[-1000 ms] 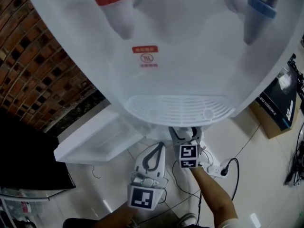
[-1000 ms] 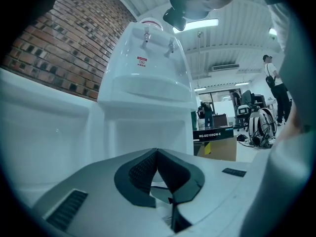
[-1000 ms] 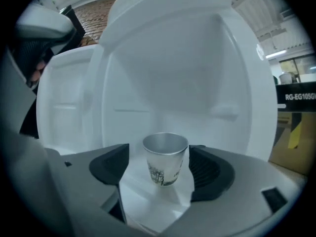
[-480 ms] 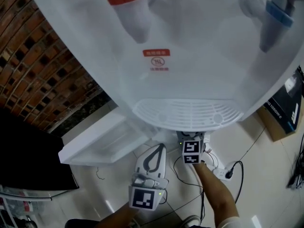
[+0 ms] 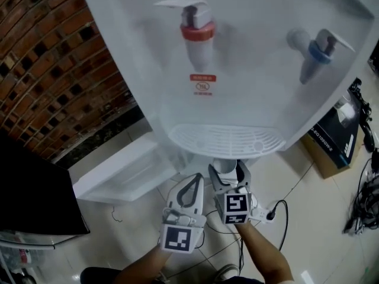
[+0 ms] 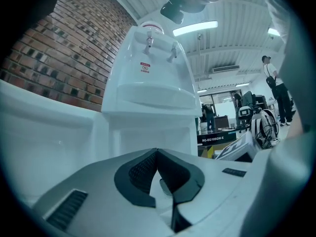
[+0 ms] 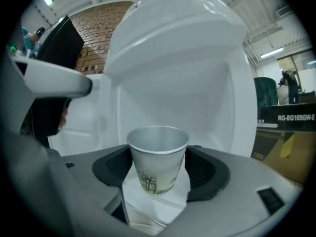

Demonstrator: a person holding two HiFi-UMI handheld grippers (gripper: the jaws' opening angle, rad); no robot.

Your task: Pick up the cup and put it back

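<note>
**Cup held in the right claw in front of the water dispenser**

The right claw [image 5: 228, 170] grips the paper cup [image 7: 158, 161]. Its jaws have just been closing, and its dark pads now press on the cup's two sides. The cup stands upright with its open mouth up and a faint printed pattern on its wall. In the head view it shows only as a pale round patch between the jaws, just below the front edge of the drip tray [image 5: 225, 139].

The left claw [image 5: 195, 181] is beside the right one, on its left. Its jaws are together with nothing between them.

Both claws point at the lower front of the white water dispenser [image 5: 249, 99]. A red tap [image 5: 197, 33] and a blue tap [image 5: 315, 51] stick out above the tray. A brick wall [image 5: 53, 70] stands to the left of the dispenser. On the tiled floor [image 5: 136, 229] to its right lie a cardboard box [image 5: 331, 144] and a white power strip [image 5: 265, 214] with a black cable.
</note>
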